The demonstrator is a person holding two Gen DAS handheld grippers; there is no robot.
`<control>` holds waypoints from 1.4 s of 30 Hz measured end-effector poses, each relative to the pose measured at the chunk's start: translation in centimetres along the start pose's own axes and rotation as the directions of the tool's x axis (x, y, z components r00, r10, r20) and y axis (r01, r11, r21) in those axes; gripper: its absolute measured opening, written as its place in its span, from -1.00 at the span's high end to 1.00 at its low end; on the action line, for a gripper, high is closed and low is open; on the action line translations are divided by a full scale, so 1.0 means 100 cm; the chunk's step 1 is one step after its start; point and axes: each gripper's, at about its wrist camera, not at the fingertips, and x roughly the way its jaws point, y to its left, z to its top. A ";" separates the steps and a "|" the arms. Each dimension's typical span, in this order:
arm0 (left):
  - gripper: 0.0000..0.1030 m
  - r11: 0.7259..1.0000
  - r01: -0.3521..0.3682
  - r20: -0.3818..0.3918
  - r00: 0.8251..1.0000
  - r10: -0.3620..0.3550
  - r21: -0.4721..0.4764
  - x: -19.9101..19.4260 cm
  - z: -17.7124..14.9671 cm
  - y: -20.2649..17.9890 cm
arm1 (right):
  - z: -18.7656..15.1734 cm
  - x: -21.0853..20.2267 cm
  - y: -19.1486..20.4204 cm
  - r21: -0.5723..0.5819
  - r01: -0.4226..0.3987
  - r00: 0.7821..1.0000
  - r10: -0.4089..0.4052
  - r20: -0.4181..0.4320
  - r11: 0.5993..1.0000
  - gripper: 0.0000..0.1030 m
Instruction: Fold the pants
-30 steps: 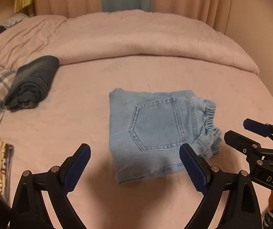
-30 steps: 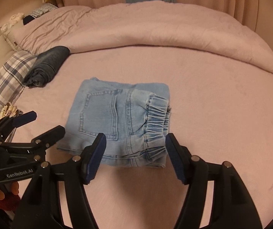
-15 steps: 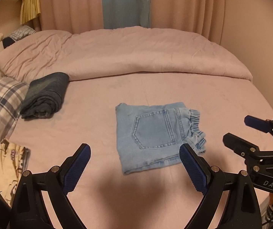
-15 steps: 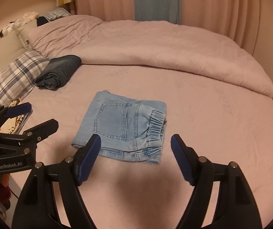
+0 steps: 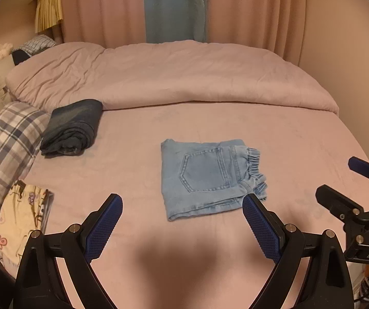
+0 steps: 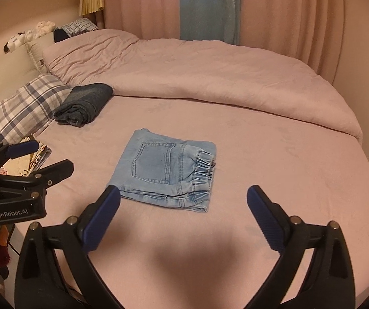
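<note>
The light blue denim pants (image 5: pixel 210 175) lie folded into a small square on the pink bed, back pocket up, elastic waistband to the right. They also show in the right wrist view (image 6: pixel 169 172). My left gripper (image 5: pixel 182 221) is open and empty, held back from the pants' near edge. My right gripper (image 6: pixel 183 216) is open and empty, also short of the pants. Each gripper shows at the edge of the other's view: the right one (image 5: pixel 349 180) and the left one (image 6: pixel 40 157).
A rolled dark denim garment (image 5: pixel 73 128) lies at the left by a plaid pillow (image 5: pixel 6 141). A printed cloth or book (image 5: pixel 19 216) lies at the bed's left edge. A bunched pink duvet (image 5: pixel 171 77) covers the far half. Curtains hang behind.
Both grippers have drawn back and up from the folded pants, which now look smaller and farther away. The pants have not moved.
</note>
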 end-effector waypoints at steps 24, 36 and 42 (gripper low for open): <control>-0.83 0.997 -0.068 0.037 0.997 0.067 0.019 -0.035 0.026 -0.010 | 0.031 -0.048 0.005 -0.015 0.002 0.999 -0.001 0.048 1.000 -1.00; -0.83 0.997 -0.078 0.047 0.996 0.078 0.010 -0.036 0.029 -0.009 | 0.034 -0.047 0.008 -0.021 -0.008 0.999 0.009 0.052 1.000 -1.00; -0.83 0.997 -0.080 0.047 0.996 0.079 0.012 -0.035 0.029 -0.008 | 0.034 -0.046 0.010 -0.019 -0.010 0.999 0.011 0.045 1.000 -1.00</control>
